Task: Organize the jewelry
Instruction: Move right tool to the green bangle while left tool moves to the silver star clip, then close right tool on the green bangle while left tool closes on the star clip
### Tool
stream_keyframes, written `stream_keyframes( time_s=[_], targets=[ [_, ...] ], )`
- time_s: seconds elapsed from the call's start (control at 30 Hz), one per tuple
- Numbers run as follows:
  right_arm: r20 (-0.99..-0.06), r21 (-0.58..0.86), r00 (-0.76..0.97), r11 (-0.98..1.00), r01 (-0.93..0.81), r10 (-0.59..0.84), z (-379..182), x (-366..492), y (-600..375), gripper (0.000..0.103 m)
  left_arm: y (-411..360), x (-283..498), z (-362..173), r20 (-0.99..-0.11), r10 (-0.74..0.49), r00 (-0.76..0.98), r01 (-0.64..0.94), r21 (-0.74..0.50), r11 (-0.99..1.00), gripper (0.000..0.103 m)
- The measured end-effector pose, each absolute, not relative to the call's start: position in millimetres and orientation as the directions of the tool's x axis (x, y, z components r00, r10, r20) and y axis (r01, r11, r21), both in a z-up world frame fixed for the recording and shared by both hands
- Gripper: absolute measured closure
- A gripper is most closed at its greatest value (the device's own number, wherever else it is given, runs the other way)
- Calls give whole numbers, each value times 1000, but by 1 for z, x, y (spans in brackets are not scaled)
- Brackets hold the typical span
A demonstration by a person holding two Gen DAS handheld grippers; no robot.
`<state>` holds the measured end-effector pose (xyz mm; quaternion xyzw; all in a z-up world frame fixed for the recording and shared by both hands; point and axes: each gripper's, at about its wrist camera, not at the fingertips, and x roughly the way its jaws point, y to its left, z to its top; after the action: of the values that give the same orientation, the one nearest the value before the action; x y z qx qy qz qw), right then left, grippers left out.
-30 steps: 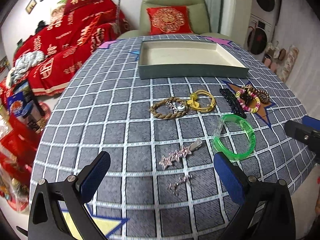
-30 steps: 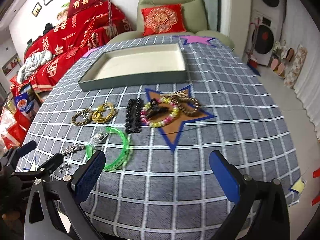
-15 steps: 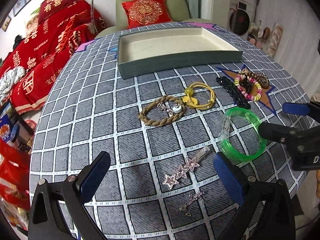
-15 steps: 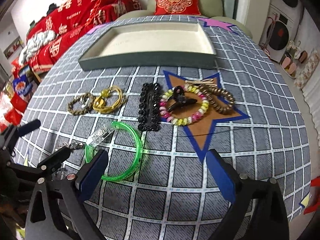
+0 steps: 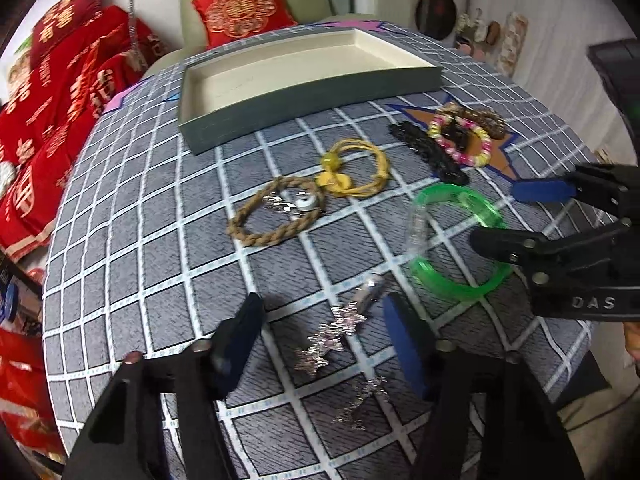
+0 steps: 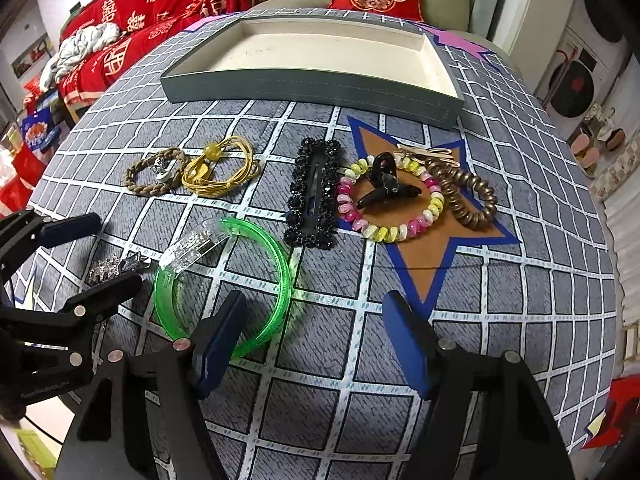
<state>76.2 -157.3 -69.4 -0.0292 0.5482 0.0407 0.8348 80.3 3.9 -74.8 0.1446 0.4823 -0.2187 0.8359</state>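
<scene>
On the bench, under a grey cloth with a white grid, the jewelry lies in a loose row in front of a shallow grey tray with a cream floor, whose long side runs across the far part of the cloth. Nearest the left gripper is a star-studded hair clip; in the left wrist view its long axis runs diagonally, the plain metal end pointing up and right toward the green bangle, the stars trailing down and left. A smaller sparkly clip lies just below it on much the same slant. The left gripper tilts steeply down over these clips, its blue pads apart and closing, the star clip between them but not pressed. The right gripper also points steeply down, its jaws apart and closing; the left pad overlaps the near rim of the green bangle in its own view, and no grip shows. The bangle lies flat, a clear section at its upper left. Beyond it lies a black beaded barrette, its long axis running away toward the tray. To its left are a braided brown bracelet and yellow hair ties, touching; to its right a pink-and-yellow bead bracelet ringing a black claw clip, with a brown coil hair tie touching it.
</scene>
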Motion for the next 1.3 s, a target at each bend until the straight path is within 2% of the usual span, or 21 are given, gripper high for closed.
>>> stream_keyframes(
  time_s=[0.07, 0.1, 0.13, 0.17, 0.2, 0.27, 0.33, 0.37, 0.57, 0.63, 0.93, 1.3],
  targets=[
    [-919, -2, 392, 994, -107, 41, -68, 76, -156, 38, 1, 80, -74, -874, -239, 423, 528, 24, 849, 49],
    [-919, -1, 391, 994, -112, 43, -68, 76, -156, 41, 0, 80, -74, -876, -249, 413, 538, 14, 843, 57],
    [-919, -1, 391, 993, -117, 45, -67, 76, -155, 47, -2, 79, -74, -877, -262, 403, 549, 2, 836, 64],
    [-919, 0, 391, 992, -124, 49, -66, 75, -154, 56, -4, 78, -74, -877, -262, 404, 557, 8, 830, 67],
    [-919, 1, 391, 991, -130, 52, -66, 75, -153, 59, -6, 76, -74, -876, -262, 405, 565, 14, 825, 74],
    [-918, 4, 393, 990, -143, 61, -65, 73, -151, 81, -8, 74, -73, -874, -257, 413, 571, 28, 820, 74],
    [-917, 4, 394, 989, -145, 62, -65, 72, -151, 92, -7, 73, -73, -873, -254, 417, 562, 28, 826, 74],
    [-916, 7, 396, 990, -142, 63, -65, 71, -151, 94, -6, 73, -72, -872, -248, 421, 551, 29, 834, 74],
    [-904, 84, 409, 989, -118, 125, -61, 63, -164, 95, 9, 70, -59, -845, -257, 470, 483, 2, 876, 74],
    [-898, 97, 419, 988, -118, 138, -58, 60, -168, 95, 13, 71, -53, -834, -259, 486, 461, -8, 888, 79],
    [-865, 198, 457, 977, -74, 209, -33, 65, -195, 95, 20, 78, -19, -787, -294, 543, 401, -65, 914, 79],
    [-809, 262, 533, 964, -51, 248, 16, 117, -230, 95, 11, 123, 40, -729, -318, 606, 343, -121, 931, 79]
  ],
)
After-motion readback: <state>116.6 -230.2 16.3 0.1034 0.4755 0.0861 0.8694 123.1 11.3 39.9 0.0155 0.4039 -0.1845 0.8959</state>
